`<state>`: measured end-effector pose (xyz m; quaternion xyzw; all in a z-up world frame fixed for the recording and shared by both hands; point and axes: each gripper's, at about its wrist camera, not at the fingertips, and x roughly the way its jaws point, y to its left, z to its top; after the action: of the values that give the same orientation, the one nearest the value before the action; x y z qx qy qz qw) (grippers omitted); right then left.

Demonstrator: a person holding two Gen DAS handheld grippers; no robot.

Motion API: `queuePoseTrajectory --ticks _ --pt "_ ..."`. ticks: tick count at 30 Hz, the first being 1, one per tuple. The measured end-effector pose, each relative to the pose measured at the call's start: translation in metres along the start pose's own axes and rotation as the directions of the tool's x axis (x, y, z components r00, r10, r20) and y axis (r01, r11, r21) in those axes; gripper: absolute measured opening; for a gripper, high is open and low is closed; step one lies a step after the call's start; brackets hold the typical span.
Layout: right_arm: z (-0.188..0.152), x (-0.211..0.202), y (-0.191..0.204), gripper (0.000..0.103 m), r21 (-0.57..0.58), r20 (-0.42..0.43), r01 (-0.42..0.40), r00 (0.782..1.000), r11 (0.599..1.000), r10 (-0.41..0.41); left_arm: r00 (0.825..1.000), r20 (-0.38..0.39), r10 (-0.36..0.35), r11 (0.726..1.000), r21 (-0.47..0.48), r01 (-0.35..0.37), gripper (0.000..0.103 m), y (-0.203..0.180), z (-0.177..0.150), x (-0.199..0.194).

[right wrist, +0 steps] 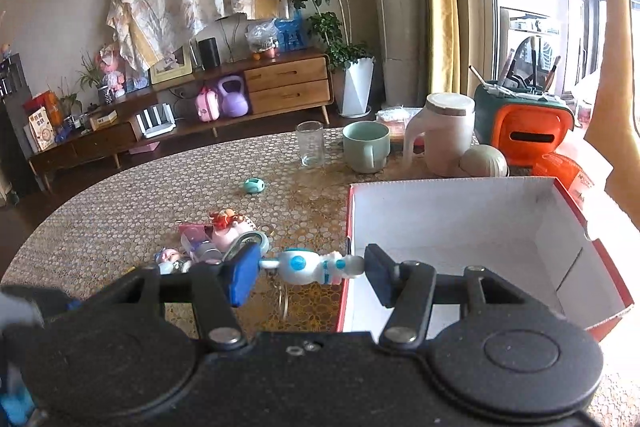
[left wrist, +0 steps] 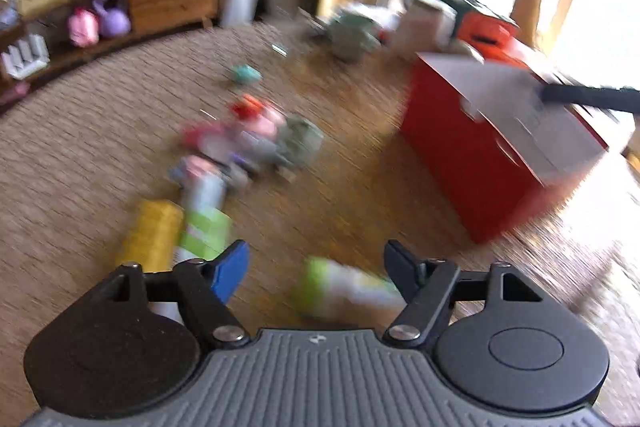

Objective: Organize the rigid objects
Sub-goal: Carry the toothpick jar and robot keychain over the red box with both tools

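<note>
Astronaut figurine (right wrist: 316,267), likely light, stiff, slippery plastic, clamped end to end in right gripper (right wrist: 310,273); left gripper (left wrist: 316,267) parted, empty.

Between the fingers: glossy plastic figurine (right wrist: 316,267). Beyond the right finger: red cardboard box (right wrist: 472,227), matt white inside. Beyond the fingertips: clear glass (right wrist: 311,143), matt green mug (right wrist: 366,146), wooden cabinet (right wrist: 288,85).
</note>
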<state>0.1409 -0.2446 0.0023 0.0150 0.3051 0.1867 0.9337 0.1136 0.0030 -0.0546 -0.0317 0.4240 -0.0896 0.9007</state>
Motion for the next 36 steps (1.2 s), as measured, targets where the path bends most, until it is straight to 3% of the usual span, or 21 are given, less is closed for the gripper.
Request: queuePoseTrajectory --ticks 4,6,11,13,18,29,36 --pt "-0.003 -0.006 -0.006 0.057 -0.011 0.004 -0.003 1.0 1.0 0.003 1.0 -0.02 -0.006 0.999 0.042 0.007 0.075 -0.023 -0.014 0.009" --pt "-0.004 -0.007 -0.009 0.057 -0.007 0.004 0.0 1.0 1.0 0.0 1.0 -0.012 0.01 0.997 0.078 -0.009 0.086 -0.032 -0.02 0.011" --pt "-0.008 -0.006 -0.014 0.057 0.003 -0.002 0.002 1.0 1.0 -0.002 0.999 -0.021 0.034 0.985 0.17 -0.03 0.086 -0.041 -0.034 0.026" --pt "-0.01 -0.008 -0.014 0.057 -0.003 0.001 0.001 1.0 1.0 -0.001 0.997 -0.02 0.08 0.979 0.189 -0.075 0.086 -0.041 -0.037 0.036" --pt "-0.009 -0.009 -0.017 0.057 -0.005 0.003 0.008 1.0 1.0 -0.008 0.997 -0.052 0.062 0.993 0.101 -0.056 0.086 -0.027 -0.037 0.05" --pt "-0.004 -0.013 -0.033 0.057 -0.001 0.016 0.034 0.999 0.999 -0.034 0.996 -0.043 0.075 0.993 0.092 -0.071 0.083 -0.031 -0.036 0.054" --pt "0.001 -0.017 -0.052 0.057 0.022 0.031 0.063 0.997 0.998 -0.064 0.999 0.002 0.046 0.996 0.079 -0.046 0.082 -0.049 -0.001 0.033"
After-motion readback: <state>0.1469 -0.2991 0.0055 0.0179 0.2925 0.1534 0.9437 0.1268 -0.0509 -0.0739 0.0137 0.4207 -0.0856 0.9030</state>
